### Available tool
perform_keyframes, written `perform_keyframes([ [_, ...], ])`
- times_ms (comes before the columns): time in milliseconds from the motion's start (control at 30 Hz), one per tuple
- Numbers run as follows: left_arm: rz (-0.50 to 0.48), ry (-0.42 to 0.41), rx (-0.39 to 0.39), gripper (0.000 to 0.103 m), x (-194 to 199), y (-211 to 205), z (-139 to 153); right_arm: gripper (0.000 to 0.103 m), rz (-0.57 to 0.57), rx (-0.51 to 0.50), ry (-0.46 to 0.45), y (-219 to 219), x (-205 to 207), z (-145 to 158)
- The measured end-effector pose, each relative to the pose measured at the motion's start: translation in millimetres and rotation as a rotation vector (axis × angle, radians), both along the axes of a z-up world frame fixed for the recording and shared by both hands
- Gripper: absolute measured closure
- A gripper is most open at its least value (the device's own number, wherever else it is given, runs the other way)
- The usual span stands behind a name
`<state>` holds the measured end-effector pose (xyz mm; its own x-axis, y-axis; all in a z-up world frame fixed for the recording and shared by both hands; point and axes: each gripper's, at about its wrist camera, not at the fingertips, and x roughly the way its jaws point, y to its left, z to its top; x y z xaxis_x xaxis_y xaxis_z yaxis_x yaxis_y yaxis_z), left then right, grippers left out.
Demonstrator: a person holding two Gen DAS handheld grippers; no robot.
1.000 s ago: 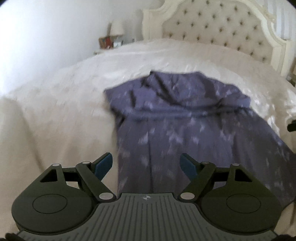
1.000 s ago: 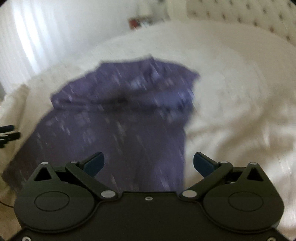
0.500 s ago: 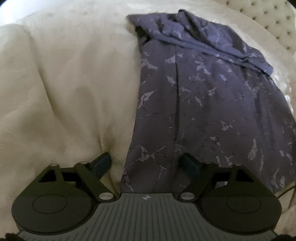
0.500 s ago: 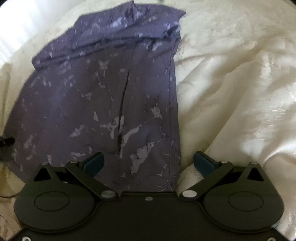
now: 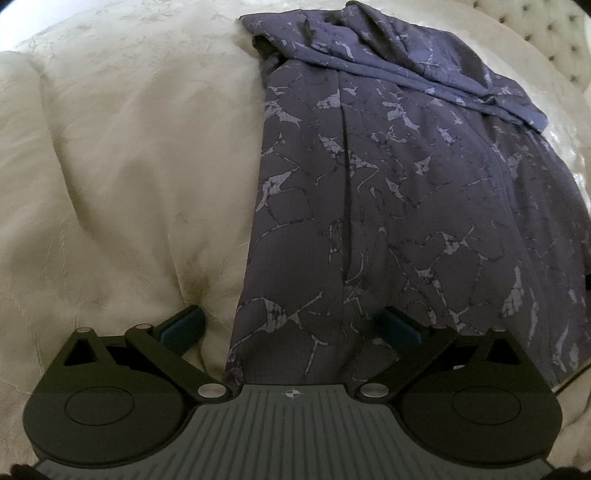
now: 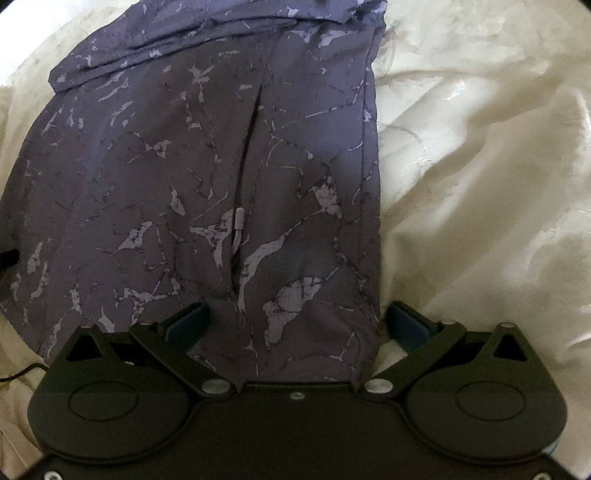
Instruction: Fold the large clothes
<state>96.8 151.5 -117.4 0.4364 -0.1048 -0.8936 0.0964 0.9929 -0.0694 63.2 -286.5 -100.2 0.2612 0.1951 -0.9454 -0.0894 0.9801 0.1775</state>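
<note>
A large purple garment with a pale crackle print (image 5: 406, 192) lies spread on a cream bedspread (image 5: 129, 166), its far end bunched in folds. My left gripper (image 5: 291, 326) is open, low over the garment's near left corner, with the left edge between its fingers. My right gripper (image 6: 297, 325) is open over the near right corner of the same garment (image 6: 207, 177), its right edge just inside the right finger. A grey zipper pull (image 6: 239, 218) lies on a pocket slit. Neither gripper holds cloth.
The cream bedspread (image 6: 480, 166) is rumpled around the garment. A tufted headboard (image 5: 535, 33) shows at the far right of the left wrist view. A thin dark cable (image 6: 22, 371) lies at the left in the right wrist view.
Both grippers have come down and forward toward the garment's near edge. The room and headboard have dropped mostly out of view. Both jaws stay open.
</note>
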Motion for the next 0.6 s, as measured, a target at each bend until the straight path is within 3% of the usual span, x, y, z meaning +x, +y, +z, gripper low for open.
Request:
perform_keyframes([
  [600,-0.014,0.012,-0.003,0.000,-0.4,-1.5,1.3,0.000,-0.019,0.032,0.020,-2.1,7.7,-6.5],
])
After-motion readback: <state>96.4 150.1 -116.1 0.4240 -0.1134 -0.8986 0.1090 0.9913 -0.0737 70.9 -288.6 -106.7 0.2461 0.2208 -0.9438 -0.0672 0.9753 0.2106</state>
